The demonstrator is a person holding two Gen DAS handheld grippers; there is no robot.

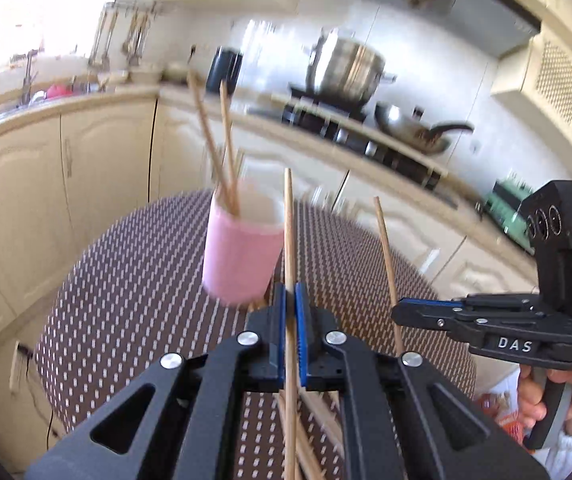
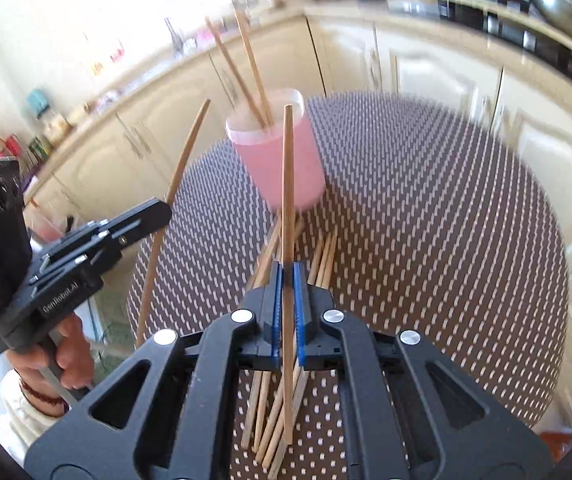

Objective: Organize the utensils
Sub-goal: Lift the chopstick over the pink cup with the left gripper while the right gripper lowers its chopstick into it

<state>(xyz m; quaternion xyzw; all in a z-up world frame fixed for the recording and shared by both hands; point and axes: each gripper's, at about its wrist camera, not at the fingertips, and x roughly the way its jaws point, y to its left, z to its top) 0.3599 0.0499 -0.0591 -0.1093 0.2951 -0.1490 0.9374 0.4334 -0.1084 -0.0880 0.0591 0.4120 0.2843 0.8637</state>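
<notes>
- Left wrist view: the left gripper (image 1: pixel 289 300) has its blue-lined jaws clamped on one wooden chopstick (image 1: pixel 289 232), which stands nearly upright between them.
- Just behind it a pink cup (image 1: pixel 242 252) sits on the round dotted table (image 1: pixel 126 300), with two chopsticks (image 1: pixel 222 148) leaning inside.
- More loose chopsticks (image 1: pixel 309 420) lie on the table under the gripper.
- At the right, the right gripper (image 1: pixel 399 308), held by a hand (image 1: pixel 557 396), pinches another chopstick (image 1: pixel 385 252).
- Right wrist view: the right gripper (image 2: pixel 287 276) is closed tight on its chopstick (image 2: pixel 287 184), in front of the pink cup (image 2: pixel 282 164).
- A pile of chopsticks (image 2: pixel 278 408) lies on the table (image 2: pixel 425 240) beneath.
- At the left, the left gripper (image 2: pixel 166 208) grips a tilted chopstick (image 2: pixel 182 168).
</notes>
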